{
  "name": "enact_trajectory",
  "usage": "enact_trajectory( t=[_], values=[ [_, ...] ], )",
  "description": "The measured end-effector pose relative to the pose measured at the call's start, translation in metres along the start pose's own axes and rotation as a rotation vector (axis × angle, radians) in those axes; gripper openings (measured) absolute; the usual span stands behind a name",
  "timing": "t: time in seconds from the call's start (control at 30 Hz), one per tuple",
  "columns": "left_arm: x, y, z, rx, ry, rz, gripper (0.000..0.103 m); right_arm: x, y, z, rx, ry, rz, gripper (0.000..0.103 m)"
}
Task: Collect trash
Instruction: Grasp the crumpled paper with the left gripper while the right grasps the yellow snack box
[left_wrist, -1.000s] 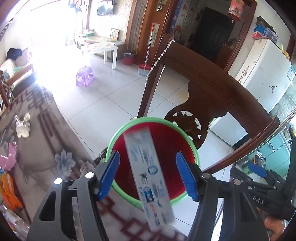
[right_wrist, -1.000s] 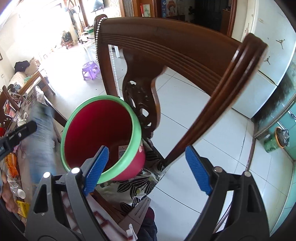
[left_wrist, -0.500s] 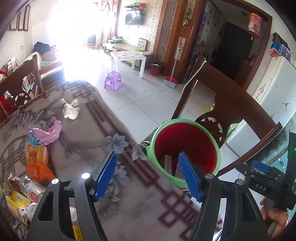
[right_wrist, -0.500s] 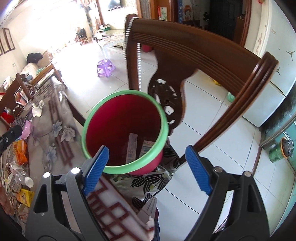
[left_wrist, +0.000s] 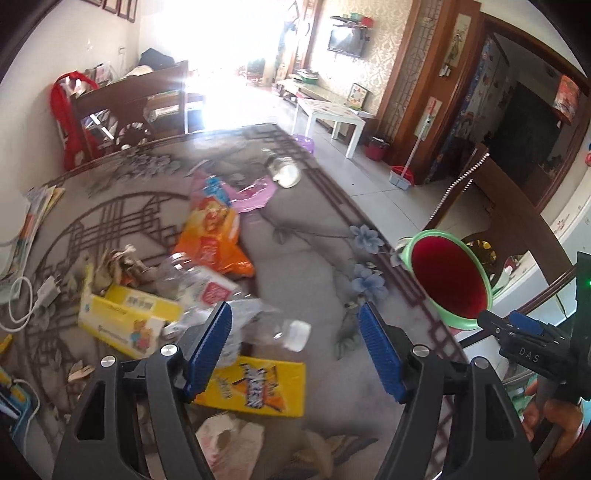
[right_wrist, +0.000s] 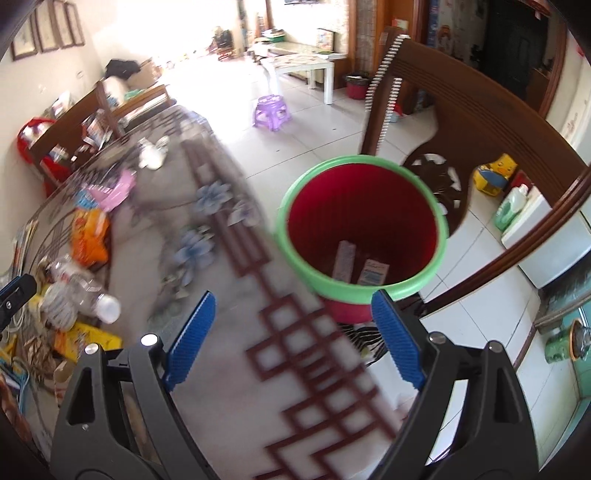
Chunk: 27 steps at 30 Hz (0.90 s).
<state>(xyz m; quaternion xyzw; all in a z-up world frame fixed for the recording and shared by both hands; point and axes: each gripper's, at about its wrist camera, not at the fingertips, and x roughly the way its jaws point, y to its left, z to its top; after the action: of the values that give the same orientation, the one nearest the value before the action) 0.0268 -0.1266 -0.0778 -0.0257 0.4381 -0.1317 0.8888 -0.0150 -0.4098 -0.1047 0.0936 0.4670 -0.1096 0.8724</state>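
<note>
My left gripper (left_wrist: 295, 321) is open and empty above the littered table, with a clear plastic bottle (left_wrist: 255, 325) just beyond its fingertips. Around the bottle lie a yellow box (left_wrist: 125, 314), an orange snack bag (left_wrist: 210, 240), a yellow wrapper (left_wrist: 258, 380), a pink bag (left_wrist: 255, 194) and crumpled tissue (left_wrist: 229, 439). The red bin (left_wrist: 443, 273) with a green rim stands off the table's right edge. My right gripper (right_wrist: 293, 306) hangs open and empty over the table edge beside the bin (right_wrist: 351, 206). A long toothpaste box (right_wrist: 344, 258) and a small carton (right_wrist: 373, 271) lie inside the bin.
A dark wooden chair (right_wrist: 480, 110) with a bead string stands right behind the bin. The patterned tablecloth (left_wrist: 314, 266) covers the table. A white charger and cable (left_wrist: 33, 299) and papers (left_wrist: 33, 218) lie at its left side. A crushed clear bottle (left_wrist: 284, 171) sits far across.
The toothpaste box that hung between the left jaws over the bin now lies inside the bin. Both grippers have swung left from the bin toward the littered table.
</note>
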Motion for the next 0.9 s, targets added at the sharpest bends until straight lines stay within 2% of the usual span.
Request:
enact_trajectory(
  t=[0.17,0.27,0.37,0.4,0.5,0.57,0.63,0.73,0.83,0.87,0.9],
  values=[
    [-0.013,0.069,-0.023,-0.075,0.033,0.075,0.068,0.005,0.065,-0.023,-0.105,0.069,0.081,0.085],
    [-0.018,0.105,-0.037,-0.071,0.053,0.137,0.068,0.01,0.102,-0.037,-0.179,0.103,0.136,0.085],
    [-0.018,0.135,-0.05,-0.063,0.084,0.163,0.071,0.021,0.143,-0.043,-0.315,0.146,0.189,0.085],
    [-0.016,0.141,-0.052,-0.06,0.093,0.165,0.072,0.021,0.143,-0.043,-0.315,0.146,0.189,0.085],
    [0.0,0.158,-0.06,-0.026,0.15,0.158,0.075,0.029,0.175,-0.043,-0.443,0.174,0.199,0.085],
    [0.012,0.161,-0.063,0.012,0.179,0.149,0.075,0.03,0.188,-0.038,-0.477,0.173,0.202,0.086],
    [0.025,0.166,-0.065,0.021,0.198,0.138,0.075,0.032,0.194,-0.033,-0.465,0.19,0.237,0.088],
    [0.045,0.177,-0.068,-0.041,0.253,0.099,0.075,0.04,0.201,-0.027,-0.438,0.243,0.288,0.089],
    [0.056,0.183,-0.073,-0.073,0.282,0.082,0.069,0.051,0.207,-0.025,-0.451,0.273,0.288,0.089],
    [0.059,0.186,-0.077,-0.098,0.297,0.064,0.048,0.055,0.209,-0.025,-0.461,0.29,0.283,0.089],
    [0.059,0.189,-0.079,-0.121,0.3,0.058,0.044,0.058,0.211,-0.025,-0.473,0.302,0.28,0.089]
  ],
)
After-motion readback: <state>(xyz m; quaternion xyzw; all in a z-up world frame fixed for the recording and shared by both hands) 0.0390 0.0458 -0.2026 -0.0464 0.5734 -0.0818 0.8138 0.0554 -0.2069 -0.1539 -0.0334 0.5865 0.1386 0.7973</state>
